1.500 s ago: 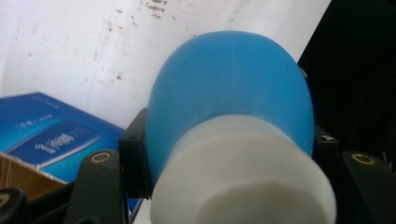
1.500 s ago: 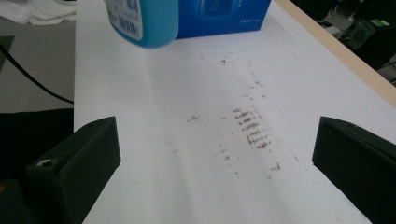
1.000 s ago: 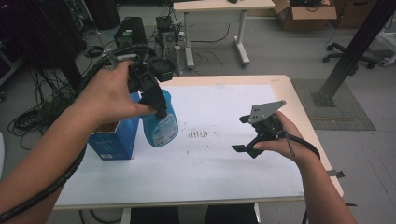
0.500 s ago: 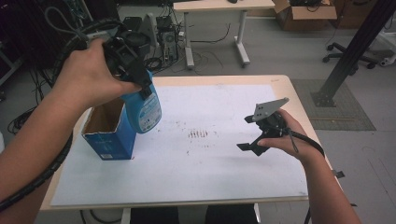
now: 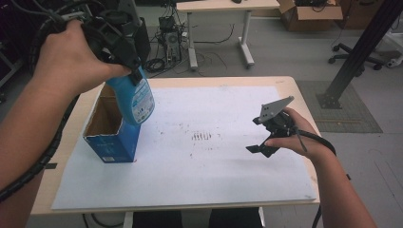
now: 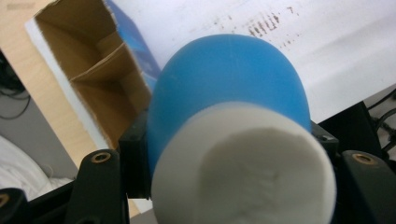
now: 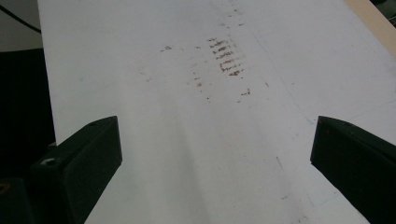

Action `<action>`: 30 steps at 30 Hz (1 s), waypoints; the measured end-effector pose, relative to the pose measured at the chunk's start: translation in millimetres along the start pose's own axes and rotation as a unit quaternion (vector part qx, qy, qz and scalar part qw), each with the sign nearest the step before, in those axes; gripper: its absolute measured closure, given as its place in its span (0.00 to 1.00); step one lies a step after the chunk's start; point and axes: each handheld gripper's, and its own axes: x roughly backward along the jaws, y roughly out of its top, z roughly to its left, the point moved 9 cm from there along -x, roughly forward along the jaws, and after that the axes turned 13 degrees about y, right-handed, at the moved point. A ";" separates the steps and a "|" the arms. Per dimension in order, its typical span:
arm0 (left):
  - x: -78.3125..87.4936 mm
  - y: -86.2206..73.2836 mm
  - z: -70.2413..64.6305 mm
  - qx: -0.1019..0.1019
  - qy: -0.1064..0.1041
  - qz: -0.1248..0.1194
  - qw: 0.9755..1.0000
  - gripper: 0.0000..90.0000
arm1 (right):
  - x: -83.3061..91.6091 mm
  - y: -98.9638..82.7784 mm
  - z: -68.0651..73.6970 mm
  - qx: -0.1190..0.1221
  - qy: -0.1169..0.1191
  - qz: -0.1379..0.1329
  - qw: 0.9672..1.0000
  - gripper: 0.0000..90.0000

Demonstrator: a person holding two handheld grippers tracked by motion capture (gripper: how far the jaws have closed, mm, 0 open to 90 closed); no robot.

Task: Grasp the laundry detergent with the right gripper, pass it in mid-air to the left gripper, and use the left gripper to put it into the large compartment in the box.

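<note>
**Blue bottle over the box, easy to snag**

Blue plastic fills my left gripper [image 5: 124,50]: jaws clamped on the bottle [image 5: 135,99], tilted just above the open cardboard box [image 5: 108,128]. I'd say its base could catch the rim and tip the box. My right gripper [image 5: 271,135] hovers wide open, holding nothing, above the white sheet [image 5: 223,171].

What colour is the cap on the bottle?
White, on a blue bottle; the cap shows best in the left gripper view.
</note>
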 end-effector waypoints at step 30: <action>-27.5 -12.1 76.4 0.129 0.025 0.043 0.990 0.42 | 11.9 15.4 -0.7 0.025 0.045 0.150 0.987 0.04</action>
